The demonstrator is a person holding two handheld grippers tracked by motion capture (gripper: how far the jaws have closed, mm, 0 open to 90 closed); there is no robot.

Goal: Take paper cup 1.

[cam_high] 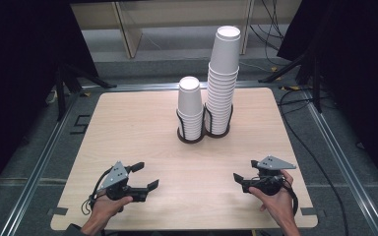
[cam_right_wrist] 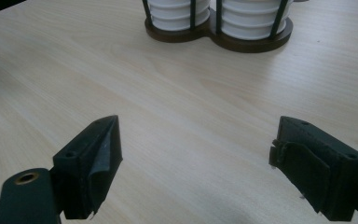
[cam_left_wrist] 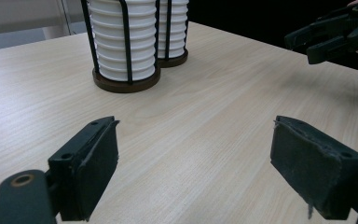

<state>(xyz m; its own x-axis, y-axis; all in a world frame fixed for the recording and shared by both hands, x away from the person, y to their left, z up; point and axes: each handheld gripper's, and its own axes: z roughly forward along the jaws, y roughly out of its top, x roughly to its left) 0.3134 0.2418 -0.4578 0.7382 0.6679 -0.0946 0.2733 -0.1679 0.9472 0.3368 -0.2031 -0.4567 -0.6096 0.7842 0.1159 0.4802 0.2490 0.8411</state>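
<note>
In the high view, two stacks of white paper cups are being kept upright in a dark two-ring wire holder at the far middle of the wooden table. The shorter stack is being held in the left ring, the taller stack, leaning slightly, in the right ring, the two just beside each other. The left gripper and right gripper are being held low near the table's near edge, well apart from the cups, jaws spread and empty.

In the left gripper view, the ribbed cup rims are being framed by black wire uprights above a brown base; the jaws are being held wide with nothing between them.

In the right gripper view, the joined round bases are being shown ahead, and the jaws are likewise being held open and empty.
</note>
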